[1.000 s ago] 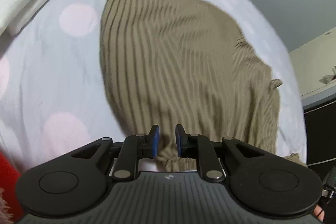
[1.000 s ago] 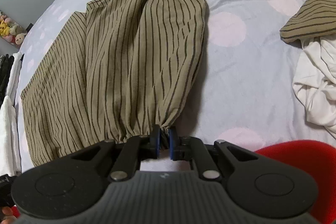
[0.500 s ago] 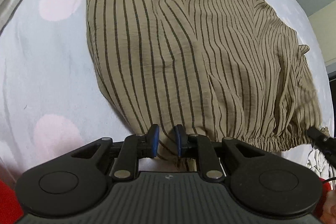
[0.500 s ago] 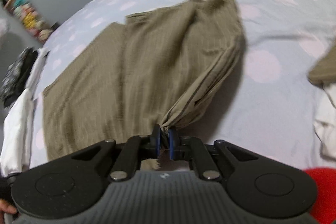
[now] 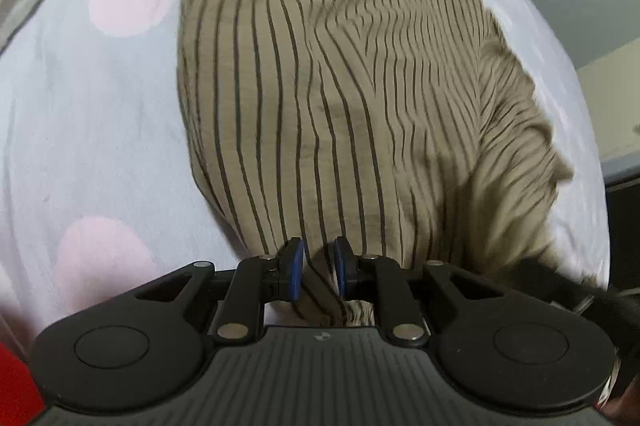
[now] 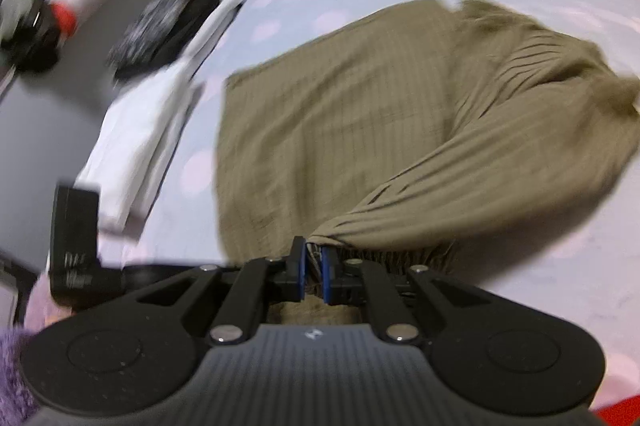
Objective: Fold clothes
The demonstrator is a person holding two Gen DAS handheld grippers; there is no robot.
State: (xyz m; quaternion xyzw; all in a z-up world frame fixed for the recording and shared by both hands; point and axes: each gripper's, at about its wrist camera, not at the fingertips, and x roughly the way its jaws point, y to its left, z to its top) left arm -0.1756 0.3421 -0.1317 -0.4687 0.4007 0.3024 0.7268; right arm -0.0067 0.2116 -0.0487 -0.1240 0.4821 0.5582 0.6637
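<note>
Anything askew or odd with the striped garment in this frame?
Only mildly: the striped garment is bunched into a ridge on its right side instead of lying flat. The left gripper and right gripper both pinch its gathered edge. No damage visible.

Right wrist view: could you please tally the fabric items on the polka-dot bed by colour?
Olive striped garment: 1
White folded cloth: 1
Dark patterned cloth, too blurred to identify: 1
Total: 3
</note>
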